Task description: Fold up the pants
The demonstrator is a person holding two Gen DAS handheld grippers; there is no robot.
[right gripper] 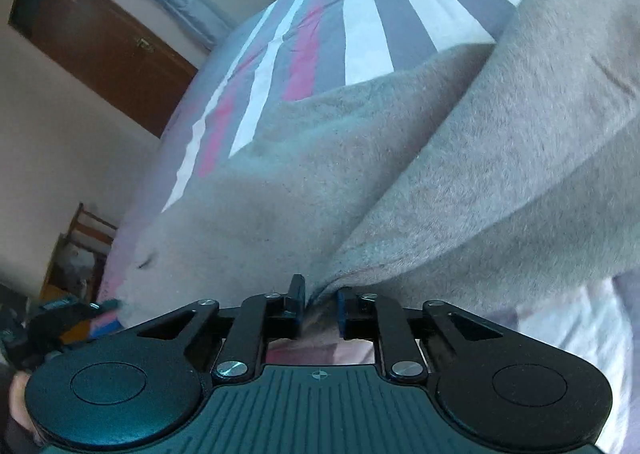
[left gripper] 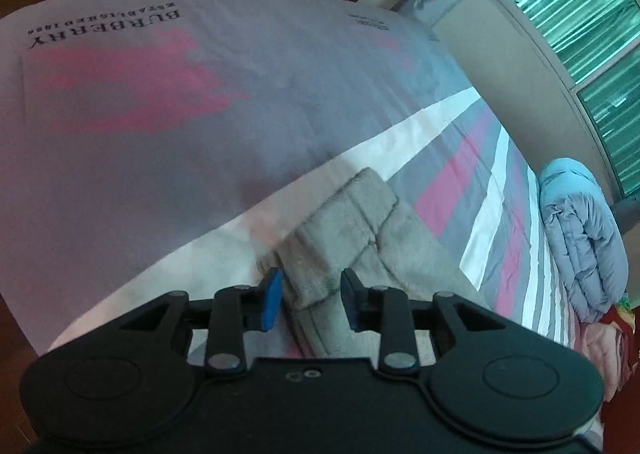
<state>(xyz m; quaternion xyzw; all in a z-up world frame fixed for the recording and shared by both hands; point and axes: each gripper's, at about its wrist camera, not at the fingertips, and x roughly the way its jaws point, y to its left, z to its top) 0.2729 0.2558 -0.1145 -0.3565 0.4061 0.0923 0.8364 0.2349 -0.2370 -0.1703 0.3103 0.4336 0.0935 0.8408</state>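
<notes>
Grey fleece pants (left gripper: 352, 230) lie on a striped bed sheet (left gripper: 160, 102). In the left wrist view the folded leg ends with cuffs sit just ahead of my left gripper (left gripper: 310, 300). Its blue pads stand apart, with a fold of the pants between them. In the right wrist view the pants (right gripper: 400, 174) fill the middle. My right gripper (right gripper: 320, 308) is shut on a pinched edge of the pants, and the cloth rises taut from it. The left gripper (right gripper: 60, 314) shows at the far left edge of that view.
The bed has grey, white and pink stripes (right gripper: 360, 14). A rolled blue-grey quilt (left gripper: 580, 234) lies at the bed's right side. A window (left gripper: 580, 14) and a wooden door (right gripper: 100, 34) are beyond. A wooden chair (right gripper: 84, 238) stands beside the bed.
</notes>
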